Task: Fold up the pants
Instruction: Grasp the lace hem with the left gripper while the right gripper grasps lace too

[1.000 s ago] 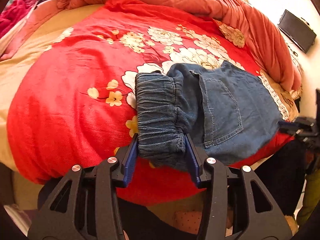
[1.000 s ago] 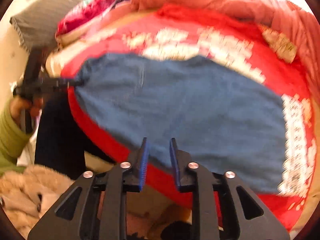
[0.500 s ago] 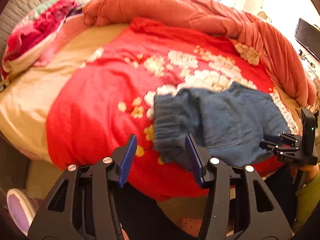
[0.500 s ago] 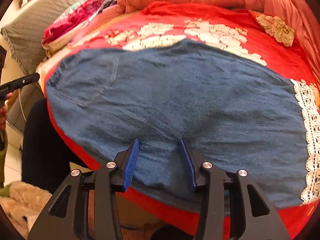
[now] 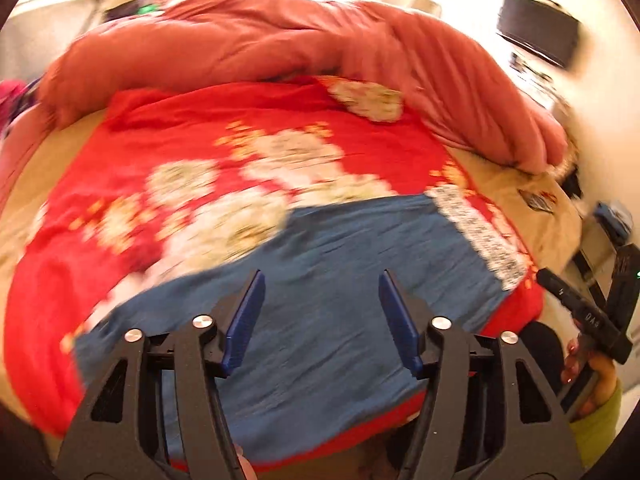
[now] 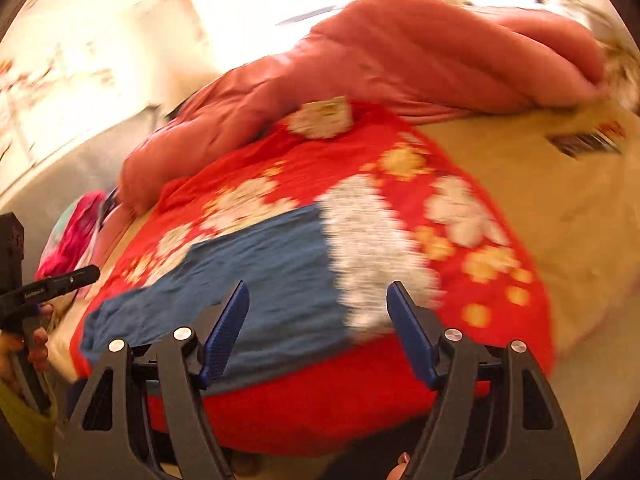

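Observation:
The blue denim pants [image 5: 340, 280] lie folded flat on the red flowered blanket [image 5: 192, 160] near the bed's front edge; they also show in the right wrist view [image 6: 260, 280]. My left gripper [image 5: 320, 316] is open and empty, held above the pants. My right gripper [image 6: 318, 328] is open and empty, over the pants' right end and the white lace strip [image 6: 372, 256]. The right gripper shows at the right in the left wrist view [image 5: 588, 316]; the left gripper shows at the left in the right wrist view [image 6: 44, 284]. Both views are motion-blurred.
A bunched salmon-pink quilt [image 5: 300, 40] lies along the back of the bed. Beige sheet [image 6: 560, 208] shows to the right. Pink clothes [image 6: 72, 240] lie at the far left. A dark screen [image 5: 536, 36] hangs on the wall.
My left gripper let go of the elastic waistband, opened wide and swung right over the pants. My right gripper opened wider and swung toward the lace end. The pants now lie flat.

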Motion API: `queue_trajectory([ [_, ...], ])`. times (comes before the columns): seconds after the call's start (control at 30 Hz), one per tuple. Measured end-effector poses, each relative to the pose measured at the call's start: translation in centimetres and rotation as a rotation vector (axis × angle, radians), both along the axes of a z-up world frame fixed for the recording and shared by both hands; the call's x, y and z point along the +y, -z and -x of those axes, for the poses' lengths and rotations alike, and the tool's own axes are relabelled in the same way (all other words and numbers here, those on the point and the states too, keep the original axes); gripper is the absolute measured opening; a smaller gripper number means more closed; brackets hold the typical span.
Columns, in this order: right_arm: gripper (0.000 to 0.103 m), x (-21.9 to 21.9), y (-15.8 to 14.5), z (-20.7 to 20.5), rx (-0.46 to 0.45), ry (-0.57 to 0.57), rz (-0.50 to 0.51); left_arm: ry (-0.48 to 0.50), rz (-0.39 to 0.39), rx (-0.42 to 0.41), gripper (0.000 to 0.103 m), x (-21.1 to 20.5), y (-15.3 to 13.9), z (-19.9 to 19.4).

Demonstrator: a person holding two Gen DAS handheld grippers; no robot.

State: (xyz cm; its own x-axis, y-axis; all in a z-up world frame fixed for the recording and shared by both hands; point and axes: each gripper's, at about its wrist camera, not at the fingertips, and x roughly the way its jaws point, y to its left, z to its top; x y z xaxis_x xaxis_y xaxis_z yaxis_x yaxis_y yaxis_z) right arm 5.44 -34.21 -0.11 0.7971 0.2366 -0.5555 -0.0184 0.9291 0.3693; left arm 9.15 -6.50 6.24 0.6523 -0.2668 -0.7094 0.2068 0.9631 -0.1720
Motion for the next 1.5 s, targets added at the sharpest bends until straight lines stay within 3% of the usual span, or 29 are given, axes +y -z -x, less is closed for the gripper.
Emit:
queue_trajectory([
  [0.2,0.070,-3.0,2.0,0.4,0.034,0.062,-0.062,0.168,-0.056,-0.008,0.062,-7.7,-0.1,-4.3],
  [0.43,0.070,-2.8,2.8,-1.3,0.083,0.058,-0.077,0.343,-0.147,0.020,0.063,-15.9,2.3,-10.5],
  [0.57,0.070,-3.7,4.1,-2.4,0.138,0.063,-0.142,0.403,-0.177,0.036,0.063,-17.9,3.9,-14.7],
  [0.77,0.071,-4.5,5.6,-4.4,0.190,0.056,-0.220,0.466,-0.135,0.128,0.063,-20.1,6.6,-19.8],
  [0.8,0.068,-4.4,5.6,-4.6,0.189,0.052,-0.222,0.479,-0.120,0.153,0.063,-20.5,7.3,-20.6],
  [0.87,0.047,-4.4,5.7,-4.7,0.181,0.045,-0.246,0.504,-0.074,0.187,0.062,-21.0,8.2,-21.5],
  [0.97,0.045,-4.4,5.8,-5.0,0.178,0.030,-0.270,0.551,-0.041,0.251,0.052,-21.9,10.0,-22.5],
  [1.13,0.045,-4.6,6.2,-6.2,0.176,0.018,-0.321,0.551,0.034,0.310,0.052,-21.8,11.8,-23.3],
  [1.2,0.036,-4.7,6.3,-6.7,0.175,0.018,-0.342,0.567,0.064,0.317,0.034,-21.6,11.7,-23.1],
  [1.27,0.024,-4.6,6.5,-7.1,0.180,0.011,-0.351,0.570,0.082,0.327,0.027,-21.5,11.6,-22.8],
  [1.37,0.018,-3.9,5.9,-7.0,0.160,-0.012,-0.326,0.576,0.082,0.317,0.012,-21.0,11.0,-22.4],
  [1.5,0.018,-2.3,3.4,-5.8,0.079,-0.035,-0.246,0.581,0.130,0.292,0.009,-19.3,9.1,-21.8],
])
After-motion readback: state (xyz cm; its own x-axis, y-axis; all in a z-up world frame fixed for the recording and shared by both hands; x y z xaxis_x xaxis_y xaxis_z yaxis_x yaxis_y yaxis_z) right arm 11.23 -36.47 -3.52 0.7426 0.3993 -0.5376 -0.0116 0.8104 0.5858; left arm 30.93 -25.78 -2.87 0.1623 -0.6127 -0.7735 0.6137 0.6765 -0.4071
